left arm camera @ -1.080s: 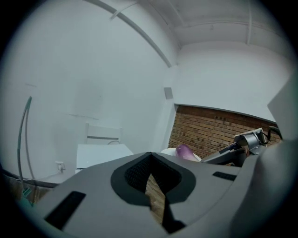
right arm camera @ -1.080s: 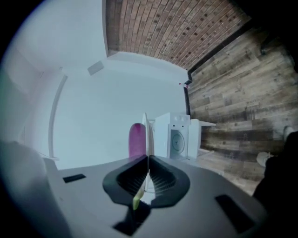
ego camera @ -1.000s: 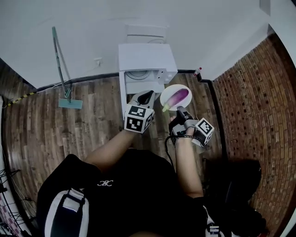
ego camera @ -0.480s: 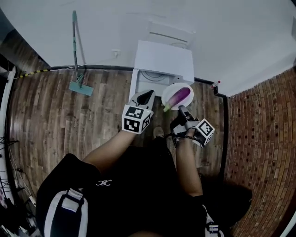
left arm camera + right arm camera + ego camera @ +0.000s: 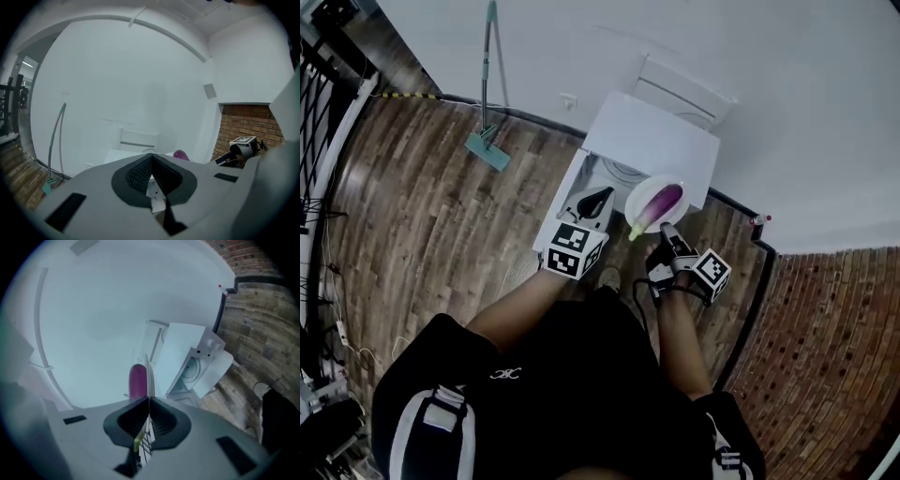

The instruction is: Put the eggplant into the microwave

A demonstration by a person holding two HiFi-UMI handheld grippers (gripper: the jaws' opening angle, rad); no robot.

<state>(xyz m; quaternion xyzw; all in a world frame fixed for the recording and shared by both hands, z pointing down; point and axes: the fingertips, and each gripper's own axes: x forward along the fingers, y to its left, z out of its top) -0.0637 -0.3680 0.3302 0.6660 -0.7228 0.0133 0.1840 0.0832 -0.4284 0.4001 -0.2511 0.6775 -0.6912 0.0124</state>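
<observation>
Eggplant (image 5: 659,203) lies loose on the plate (image 5: 636,190), which my right claw (image 5: 667,232) clenches by the rim just before the microwave (image 5: 661,145); my left claw (image 5: 595,202) is clenched empty, so any plate tilt could roll the eggplant off.

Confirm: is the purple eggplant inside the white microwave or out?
Out. The purple eggplant lies on a round white plate, whose rim the right gripper clamps, short of the white microwave.
</observation>
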